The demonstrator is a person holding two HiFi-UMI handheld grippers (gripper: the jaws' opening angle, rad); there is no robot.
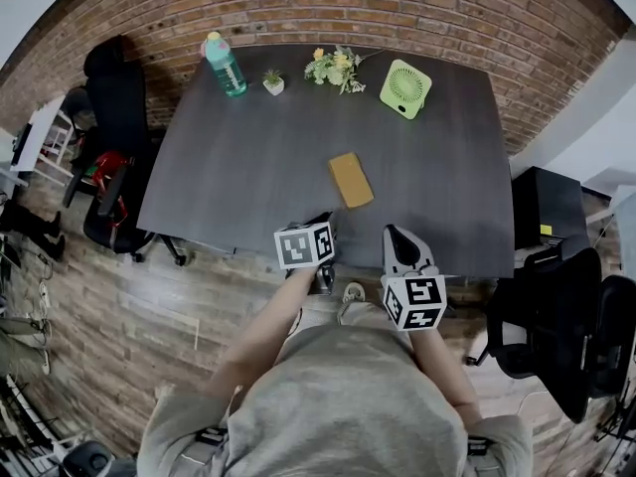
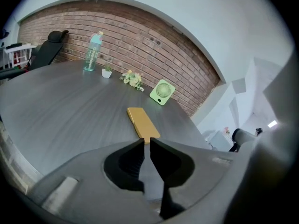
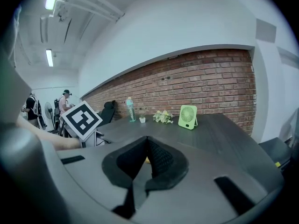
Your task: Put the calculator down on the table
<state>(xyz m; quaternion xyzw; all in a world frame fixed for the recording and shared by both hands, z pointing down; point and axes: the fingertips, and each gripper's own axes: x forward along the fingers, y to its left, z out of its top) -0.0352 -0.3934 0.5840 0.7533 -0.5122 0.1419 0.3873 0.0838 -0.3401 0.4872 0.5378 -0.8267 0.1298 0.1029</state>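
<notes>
Calculator (image 1: 351, 180), yellow, lies flat on the dark table (image 1: 238, 167), towards the near edge and right of centre. Nothing touches it.

Left gripper (image 1: 325, 219) is over the table's near edge, just short of the calculator. Its jaws are almost together with a thin slit between them, and nothing is in the slit.

Right gripper (image 1: 396, 235) is beside it at the same edge. Its jaw tips meet and it holds nothing.

Along the far edge stand a bottle (image 1: 225, 65), a small potted plant (image 1: 272, 81), flowers (image 1: 336, 68) and a green fan (image 1: 405, 88).
</notes>
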